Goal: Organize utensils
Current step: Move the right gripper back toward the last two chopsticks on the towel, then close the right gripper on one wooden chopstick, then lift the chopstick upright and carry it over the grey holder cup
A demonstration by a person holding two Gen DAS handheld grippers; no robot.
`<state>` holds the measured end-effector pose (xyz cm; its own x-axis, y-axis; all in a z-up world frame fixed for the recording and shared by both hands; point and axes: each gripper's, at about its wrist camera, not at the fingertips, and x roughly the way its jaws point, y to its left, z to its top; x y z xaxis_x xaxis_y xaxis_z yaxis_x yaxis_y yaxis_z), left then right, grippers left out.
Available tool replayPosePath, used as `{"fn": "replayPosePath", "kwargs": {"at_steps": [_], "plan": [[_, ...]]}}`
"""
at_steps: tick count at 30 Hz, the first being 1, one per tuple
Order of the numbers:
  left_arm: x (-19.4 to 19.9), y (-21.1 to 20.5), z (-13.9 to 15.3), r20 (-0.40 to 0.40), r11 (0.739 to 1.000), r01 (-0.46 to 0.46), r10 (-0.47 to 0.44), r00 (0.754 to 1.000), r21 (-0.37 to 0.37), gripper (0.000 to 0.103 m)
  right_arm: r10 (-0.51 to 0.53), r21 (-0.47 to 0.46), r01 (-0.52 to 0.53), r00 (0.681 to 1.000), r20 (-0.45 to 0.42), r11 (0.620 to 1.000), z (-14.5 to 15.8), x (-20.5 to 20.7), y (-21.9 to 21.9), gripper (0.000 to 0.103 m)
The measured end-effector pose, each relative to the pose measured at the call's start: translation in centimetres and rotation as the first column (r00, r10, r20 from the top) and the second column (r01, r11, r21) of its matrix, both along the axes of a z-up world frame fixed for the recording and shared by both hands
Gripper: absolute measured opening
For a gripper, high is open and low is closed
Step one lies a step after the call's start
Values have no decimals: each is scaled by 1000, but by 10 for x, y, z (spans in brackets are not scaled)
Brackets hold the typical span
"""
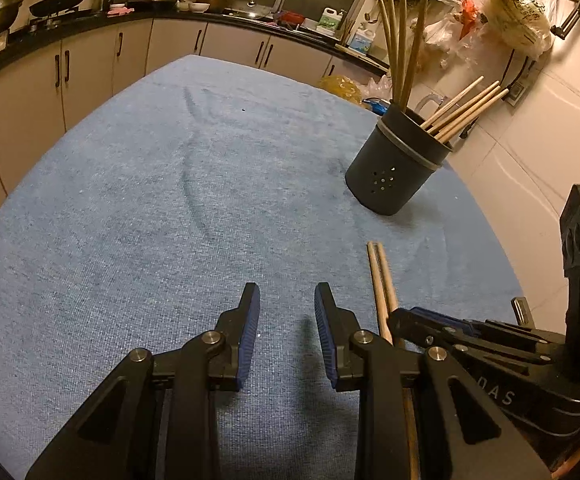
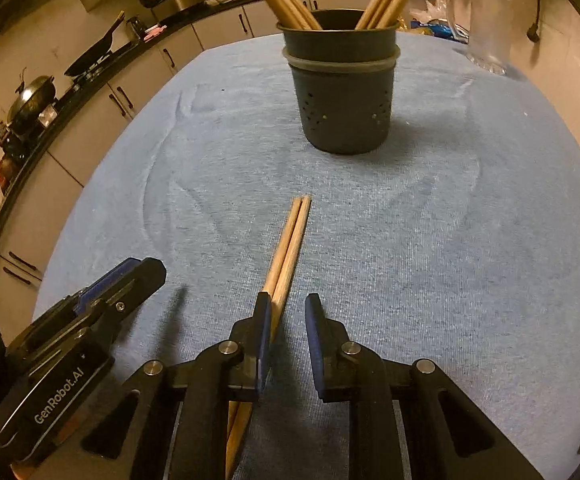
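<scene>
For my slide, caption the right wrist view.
Right gripper straddles two wooden chopsticks before dark perforated utensil cup.

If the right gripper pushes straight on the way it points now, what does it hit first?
Probably the blue cloth, as the right gripper points downward. The chopsticks lie between its fingers, against the left one; the dark holder sits further on.

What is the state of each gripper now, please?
Left gripper: open, holding nothing.
Right gripper: open around the pair of light wooden chopsticks lying on the blue cloth; only one pad touches them, not gripped yet.
</scene>
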<state>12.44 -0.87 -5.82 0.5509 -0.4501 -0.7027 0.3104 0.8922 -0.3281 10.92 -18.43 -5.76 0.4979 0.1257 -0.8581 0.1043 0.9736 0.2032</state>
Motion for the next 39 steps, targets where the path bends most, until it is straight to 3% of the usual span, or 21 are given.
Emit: {"fn": "replayPosePath", "kwargs": {"at_steps": [3,6,14,22,27,31,34,39], "plan": [[0,-1,0,-1,1000,-2,2,1000,4,27,-28,-39,27,999,-21,999,-2,5,-4,18],[0,-2,-1,-2,1000,-1,1,1000,10,27,-43,-31,42,998,-45,999,-4,9,-15,10],[3,-6,-2,-31,999,26,-25,999,19,27,-119,-13,119,991,-63,993,-5,-8,-60,10],[3,-46,4,-131,980,198,-194,972,19,27,-191,55,194,980,-64,979,-7,-28,-99,7],[10,-83,-2,-203,958,264,-238,950,114,21,-174,70,179,982,-74,981,-7,-27,-104,7],[10,-106,-1,-198,930,288,-245,949,230,17,-169,51,174,981,-97,983,-5,-16,-108,8],[13,-122,-2,-193,903,277,-223,955,329,8,-154,22,158,980,-123,987,-5,-4,-104,8],[19,-129,-2,-207,905,257,-194,959,339,6,-135,-71,127,982,-135,989,-4,13,-90,8]]}}
